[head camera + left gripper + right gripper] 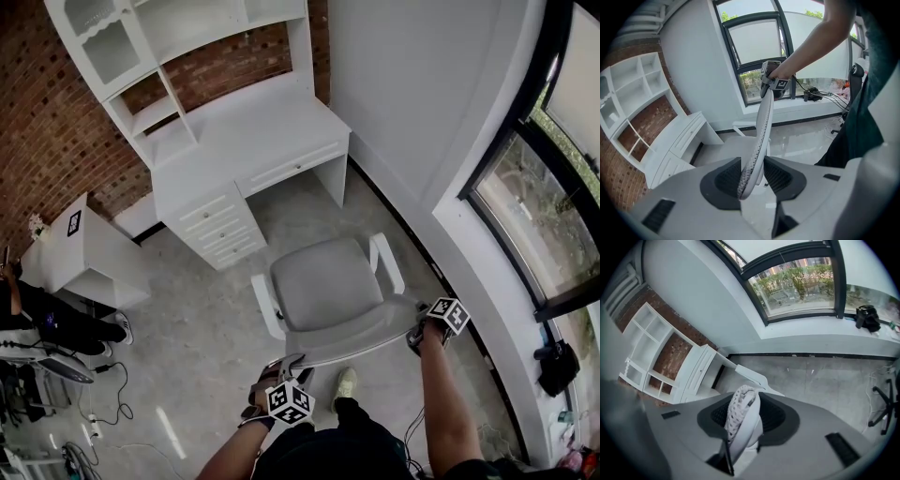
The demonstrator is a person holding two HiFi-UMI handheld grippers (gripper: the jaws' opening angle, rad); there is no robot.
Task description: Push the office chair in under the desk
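A white office chair with a grey seat point(323, 281) stands on the floor a short way in front of the white desk point(253, 141), facing its knee gap. The top edge of its backrest point(361, 342) runs between my two grippers. My left gripper point(281, 367) is at the edge's left end, and the left gripper view shows the thin mesh edge point(761, 131) between the pads point(729, 178). My right gripper point(419, 330) grips the right end. In the right gripper view the padded edge point(743, 401) fills the gap between the jaws.
A drawer unit point(220, 225) fills the desk's left side, and shelves point(141, 56) rise above it against brick. A small white table point(89, 253) and a seated person point(47, 319) are at the left. A curved wall with windows point(534, 197) runs along the right. Cables point(103, 412) lie on the floor.
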